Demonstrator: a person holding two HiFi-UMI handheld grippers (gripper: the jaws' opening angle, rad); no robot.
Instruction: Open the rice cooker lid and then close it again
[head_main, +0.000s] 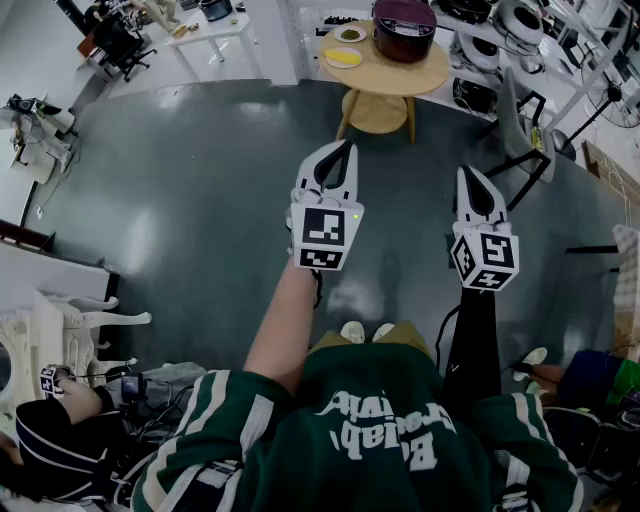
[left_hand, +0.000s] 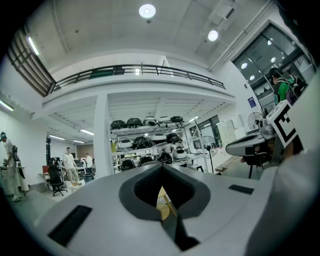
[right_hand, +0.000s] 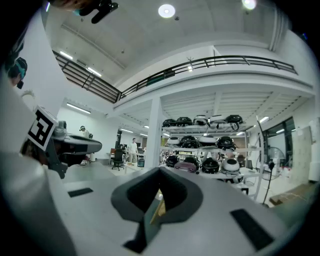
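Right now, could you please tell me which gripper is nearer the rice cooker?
Left, slightly: left gripper reaches further toward the rice cooker; right gripper sits further back, both short of it.

My left gripper (head_main: 348, 148) and my right gripper (head_main: 466, 172) are white outside and black inside. Each one gets thin and pointy at the end. Each has a box with black and white squares on it, the left cube (head_main: 325, 237) and the right cube (head_main: 485, 260). I wear a dark green shirt (head_main: 380, 435) with white letters and white stripes, tan trousers (head_main: 405, 335) and pale shoes (head_main: 353, 330). A black sleeve (head_main: 473, 345) covers my right arm.
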